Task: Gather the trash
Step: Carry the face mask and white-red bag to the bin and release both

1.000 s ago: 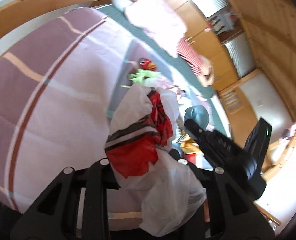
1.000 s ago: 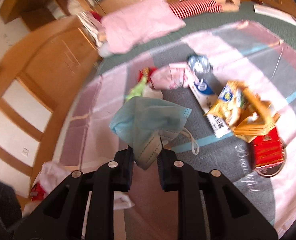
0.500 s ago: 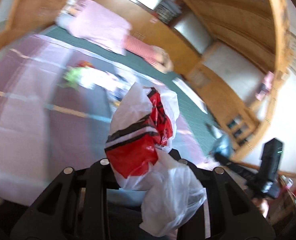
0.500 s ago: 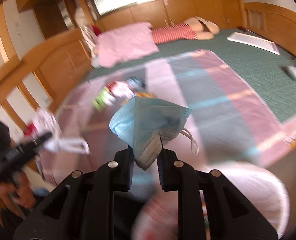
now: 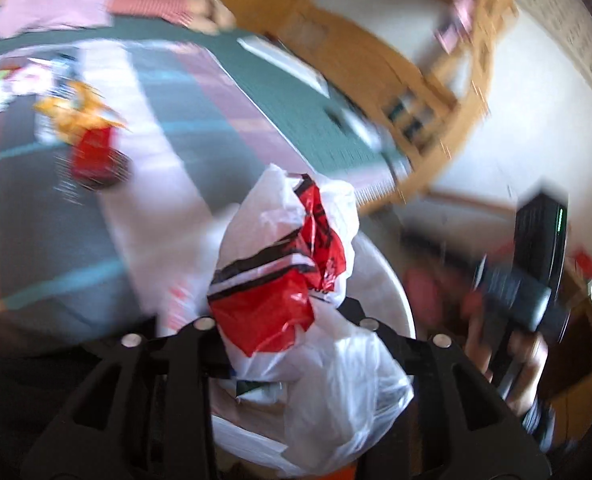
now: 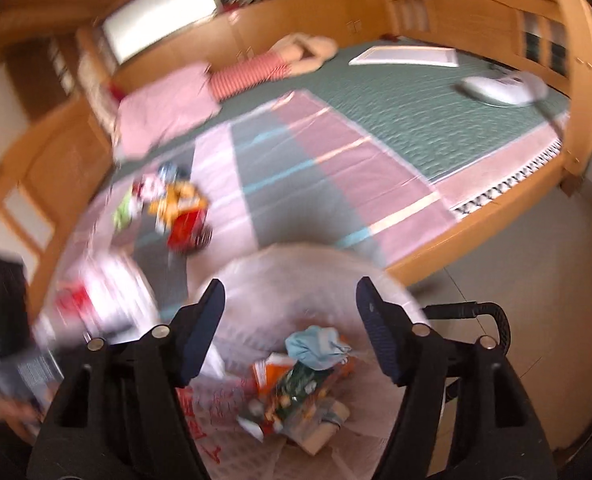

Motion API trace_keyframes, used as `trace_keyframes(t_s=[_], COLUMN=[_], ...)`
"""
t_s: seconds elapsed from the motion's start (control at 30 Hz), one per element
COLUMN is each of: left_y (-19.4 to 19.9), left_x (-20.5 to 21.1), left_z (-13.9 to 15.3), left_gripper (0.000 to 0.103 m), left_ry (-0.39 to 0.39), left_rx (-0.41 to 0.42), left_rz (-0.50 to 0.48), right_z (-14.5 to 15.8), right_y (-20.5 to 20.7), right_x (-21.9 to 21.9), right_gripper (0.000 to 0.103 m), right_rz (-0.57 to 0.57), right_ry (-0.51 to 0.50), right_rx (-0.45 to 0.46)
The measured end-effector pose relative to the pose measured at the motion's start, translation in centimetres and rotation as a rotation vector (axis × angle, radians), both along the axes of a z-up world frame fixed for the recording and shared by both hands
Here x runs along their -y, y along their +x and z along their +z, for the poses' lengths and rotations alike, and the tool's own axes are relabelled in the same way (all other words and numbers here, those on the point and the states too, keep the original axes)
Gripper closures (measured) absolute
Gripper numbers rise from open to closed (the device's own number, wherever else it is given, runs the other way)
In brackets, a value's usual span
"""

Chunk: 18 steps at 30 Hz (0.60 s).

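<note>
Currently, the left gripper (image 5: 286,322) has a crumpled red-and-white plastic bag (image 5: 288,280) between its jaws, which are opening; the wad still sits wedged between the fingers, above the lined trash bin (image 5: 392,280). The right gripper (image 6: 290,308) is over the same bin with its jaws opening and nothing between them. A blue face mask (image 6: 314,346) lies directly below, on top of wrappers already inside the bin liner (image 6: 256,280).

Task progress, as a judgement: partly complete. The mask is in the bin and the plastic bag appears about to drop. Remaining litter (image 6: 176,212) is on the bed at the left of the right wrist view: a yellow snack packet, a red packet, a green wrapper and other small pieces, well apart from the bin.

The working surface is a striped bedspread (image 6: 336,160) in pink, grey and maroon panels, spread over a green mattress cover (image 6: 436,108). A pink pillow (image 6: 164,112) and a striped item lie near the headboard. Wooden panelling and a wooden bed frame (image 6: 496,200) surround the bed; pale floor tiles show at the right.
</note>
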<state>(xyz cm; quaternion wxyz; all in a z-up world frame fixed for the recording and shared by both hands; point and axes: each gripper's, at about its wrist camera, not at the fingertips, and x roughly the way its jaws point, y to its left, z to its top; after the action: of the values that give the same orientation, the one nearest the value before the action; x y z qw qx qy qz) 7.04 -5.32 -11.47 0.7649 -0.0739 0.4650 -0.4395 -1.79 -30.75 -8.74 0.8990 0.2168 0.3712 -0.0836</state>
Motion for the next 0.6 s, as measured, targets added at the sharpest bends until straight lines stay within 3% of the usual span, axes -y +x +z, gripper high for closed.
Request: trace_keyframes(t_s=[0.03, 0.1, 0.23, 0.33, 0.43, 0.6], left_y=[-0.6, -1.2, 0.1, 2.5, 5.9, 13.1], left_x=[0.9, 1.6, 0.3, -2.9, -7.0, -15.9], left_z=[-0.6, -1.3, -0.4, 1.2, 2.8, 3.5], left_gripper=[0.058, 0.024, 0.015, 0.012, 0.01, 0.008], left_ry=[0.018, 0.038, 0.033, 0.034, 0.112, 0.268], left_rx=[-0.004, -0.008, 0.004, 0.048, 0.134, 0.2], left_rz=[-0.034, -0.047, 0.019, 0.126, 0.284, 0.582], right_z=[0.2, 0.4, 0.2, 0.1, 0.5, 1.7], right_y=[-0.1, -0.4, -0.1, 1.2, 3.6, 10.2], right_x=[0.5, 1.4, 2.6, 2.6, 1.2, -3.9], right_gripper=[0.035, 0.031, 0.026, 0.026, 0.026, 0.026], right_rz=[-0.015, -0.041, -0.08, -0.076, -0.032, 0.103], right_ry=[0.009, 0.017, 0.02, 0.051, 0.069, 0.07], right_rx=[0.012, 0.027, 0.018, 0.006, 0.009, 0.005])
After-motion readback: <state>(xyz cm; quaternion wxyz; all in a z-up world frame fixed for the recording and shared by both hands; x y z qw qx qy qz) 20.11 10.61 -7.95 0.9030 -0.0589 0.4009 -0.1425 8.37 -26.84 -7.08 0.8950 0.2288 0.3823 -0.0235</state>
